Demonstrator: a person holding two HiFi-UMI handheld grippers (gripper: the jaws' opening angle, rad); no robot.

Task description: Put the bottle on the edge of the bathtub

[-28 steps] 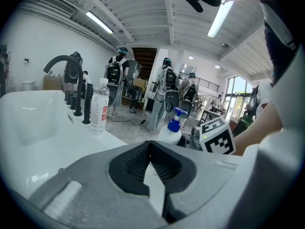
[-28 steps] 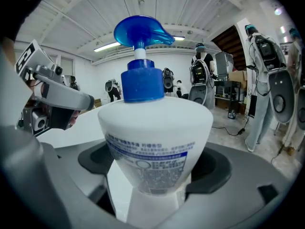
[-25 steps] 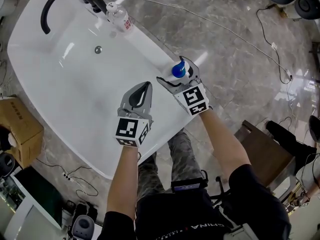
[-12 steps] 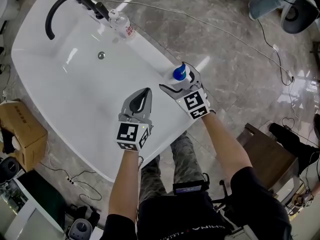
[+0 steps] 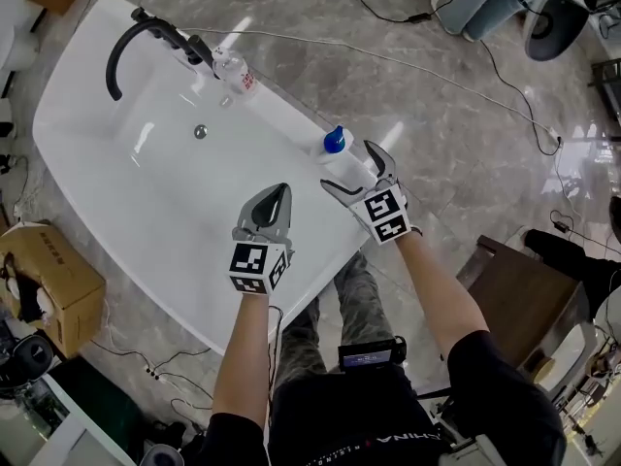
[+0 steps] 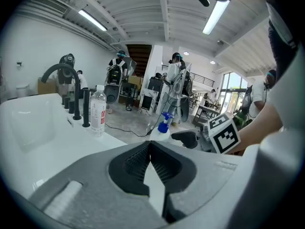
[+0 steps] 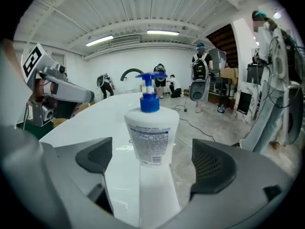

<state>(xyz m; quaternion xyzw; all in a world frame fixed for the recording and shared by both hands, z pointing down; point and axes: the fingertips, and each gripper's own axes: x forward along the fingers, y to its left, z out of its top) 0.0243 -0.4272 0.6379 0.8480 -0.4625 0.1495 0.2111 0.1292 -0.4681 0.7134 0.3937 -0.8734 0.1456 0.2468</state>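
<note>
Right fingers (image 7: 213, 167) are opening, clear of the upright bottle (image 7: 151, 137) between them; left fingers (image 6: 136, 162) are clenched together.

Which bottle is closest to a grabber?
The white pump bottle with the blue top, untouched between the opening jaws of the right gripper. The clear red-labelled bottle stands far off by the faucet.

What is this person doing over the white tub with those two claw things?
A person holds a two-jaw gripper in each hand above a white bathtub. A white pump bottle with a blue top stands upright on the tub's edge. The right gripper is right at it with its jaws opening; the bottle stands between them and neither pad touches it. The left gripper is over the basin with its jaws together and nothing in them. The bottle looks placed.
</note>
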